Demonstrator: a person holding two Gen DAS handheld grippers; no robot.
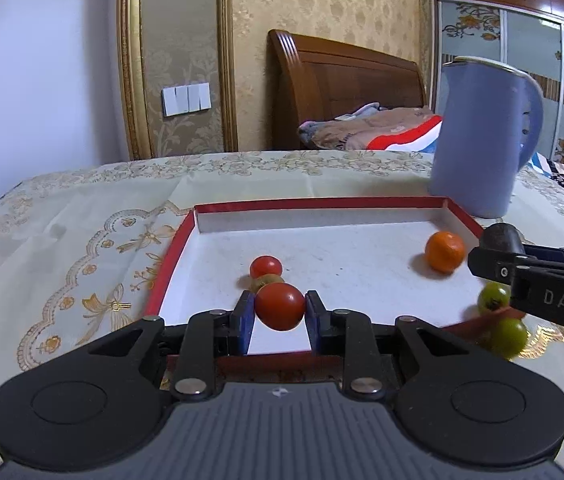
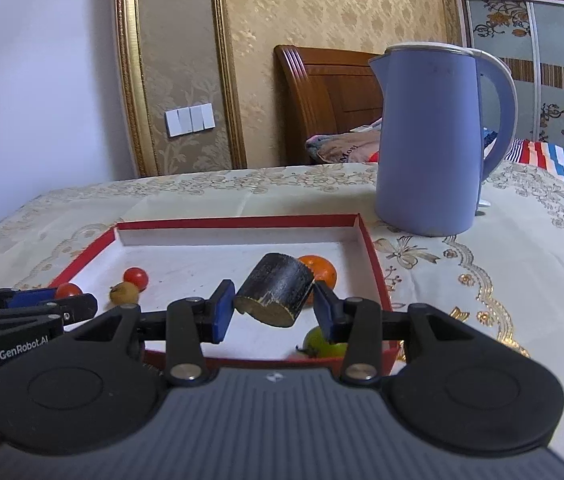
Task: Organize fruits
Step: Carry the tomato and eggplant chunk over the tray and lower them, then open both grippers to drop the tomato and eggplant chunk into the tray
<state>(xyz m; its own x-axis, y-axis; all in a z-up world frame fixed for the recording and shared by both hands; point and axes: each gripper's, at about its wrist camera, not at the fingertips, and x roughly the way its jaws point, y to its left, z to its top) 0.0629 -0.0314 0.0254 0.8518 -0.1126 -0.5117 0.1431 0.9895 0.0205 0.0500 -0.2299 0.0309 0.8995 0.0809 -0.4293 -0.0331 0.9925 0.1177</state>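
My left gripper [image 1: 278,312] is shut on a red cherry tomato [image 1: 280,306], held just above the near end of a white tray with a red rim [image 1: 322,203]. In the tray lie a second red tomato [image 1: 266,267], a small brownish fruit [image 1: 269,280] and an orange [image 1: 445,251]. My right gripper [image 2: 272,308] is shut on a short dark cane piece [image 2: 274,294] over the tray's [image 2: 242,222] right side, in front of the orange [image 2: 324,270]. A green fruit [image 2: 318,343] lies under its right finger. Two green fruits [image 1: 493,298] show beneath it in the left wrist view.
A tall blue kettle [image 2: 430,140] stands on the patterned tablecloth [image 2: 502,248] just behind the tray's far right corner. Beyond the table are a wooden bed headboard [image 2: 322,92] and a wall with switches. The left gripper's arm [image 2: 22,312] enters the right wrist view at the left.
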